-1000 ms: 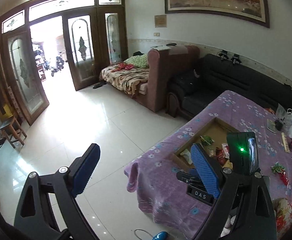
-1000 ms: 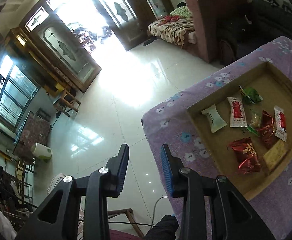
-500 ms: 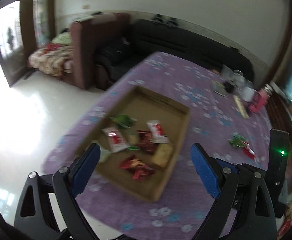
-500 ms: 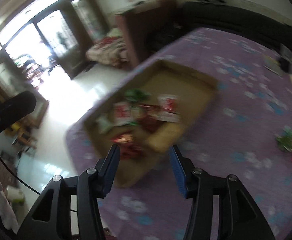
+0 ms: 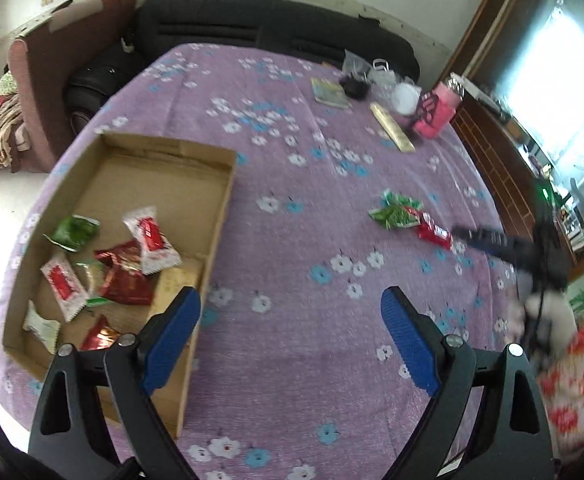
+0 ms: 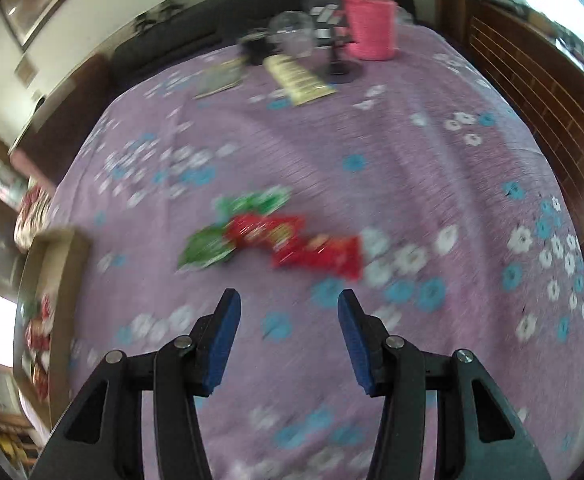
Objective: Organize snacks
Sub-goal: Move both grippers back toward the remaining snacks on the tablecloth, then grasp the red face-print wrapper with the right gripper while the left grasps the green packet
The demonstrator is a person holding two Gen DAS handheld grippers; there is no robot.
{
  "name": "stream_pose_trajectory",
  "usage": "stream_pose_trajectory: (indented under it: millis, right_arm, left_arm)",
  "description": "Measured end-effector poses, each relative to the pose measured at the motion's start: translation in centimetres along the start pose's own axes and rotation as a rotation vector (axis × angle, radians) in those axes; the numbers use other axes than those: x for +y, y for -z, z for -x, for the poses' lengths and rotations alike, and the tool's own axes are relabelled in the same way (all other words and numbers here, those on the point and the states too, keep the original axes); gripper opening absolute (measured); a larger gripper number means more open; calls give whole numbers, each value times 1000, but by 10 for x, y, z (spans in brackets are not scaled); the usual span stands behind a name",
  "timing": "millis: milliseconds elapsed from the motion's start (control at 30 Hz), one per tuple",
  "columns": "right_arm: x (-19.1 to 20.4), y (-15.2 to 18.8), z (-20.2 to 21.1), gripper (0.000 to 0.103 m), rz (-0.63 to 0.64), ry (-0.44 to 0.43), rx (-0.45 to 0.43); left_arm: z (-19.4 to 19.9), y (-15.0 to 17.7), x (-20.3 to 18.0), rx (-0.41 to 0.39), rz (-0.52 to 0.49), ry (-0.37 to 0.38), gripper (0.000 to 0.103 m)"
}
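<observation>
At the left of the desk (image 5: 292,184) the cardboard box (image 5: 220,216) already held several snack packets, and the left tool (image 5: 292,332) hovered near its right wall with jaws wide and nothing between them. Well to the right, the loose green and red snack packets (image 6: 268,232) lay in a small cluster on the purple cloth; the right tool (image 6: 288,336), half open and empty, its jaws having just been opening, pointed down at them. A clean pick probably meant singling out one packet at the cluster's edge, lowering the jaws astride it, and closing before lifting toward the box.
</observation>
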State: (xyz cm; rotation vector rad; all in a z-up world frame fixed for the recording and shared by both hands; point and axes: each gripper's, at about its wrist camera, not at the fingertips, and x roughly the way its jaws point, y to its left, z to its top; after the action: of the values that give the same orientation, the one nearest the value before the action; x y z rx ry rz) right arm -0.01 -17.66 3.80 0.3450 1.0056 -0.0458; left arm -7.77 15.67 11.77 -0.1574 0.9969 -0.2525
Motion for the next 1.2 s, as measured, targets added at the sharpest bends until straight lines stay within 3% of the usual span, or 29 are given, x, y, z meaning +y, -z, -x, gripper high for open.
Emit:
stream_pose_trajectory:
  millis: [133,200,333,500,567,767,800,900,1200]
  right_arm:
    - [-20,-25,-31,51,-57,-70,37]
    - [-17,-28,-50,51,-68,-101,98]
    - [11,-7,-46,48,31,-343,289]
    - [34,1,-25,51,257,-202,188]
    - [41,3,-28,51,252,-211,185]
    - [64,9,-49,49,323,-116,160]
    - [67,13,-51,48,338,-96,156]
    - [68,21,-52,20,333,-91,155]
    - [28,36,-34,18,246,-135,168]
  left_arm:
    - [-4,5,-9,20,-8,-22,92]
    - [-6,5,-13,23,-6,-32,92]
    - [-8,3,-16,8,11,-47,92]
    - [-21,-2,-15,21,59,-39,92]
    - [-29,-7,-17,29,84,-19,92]
    - [-50,-29,-34,41,103,46,92]
    - [-54,-33,-38,40,96,54,92]
    - [-74,-49,-50,54,87,98,92]
    - [-160,-71,-97,121,-53,85,92]
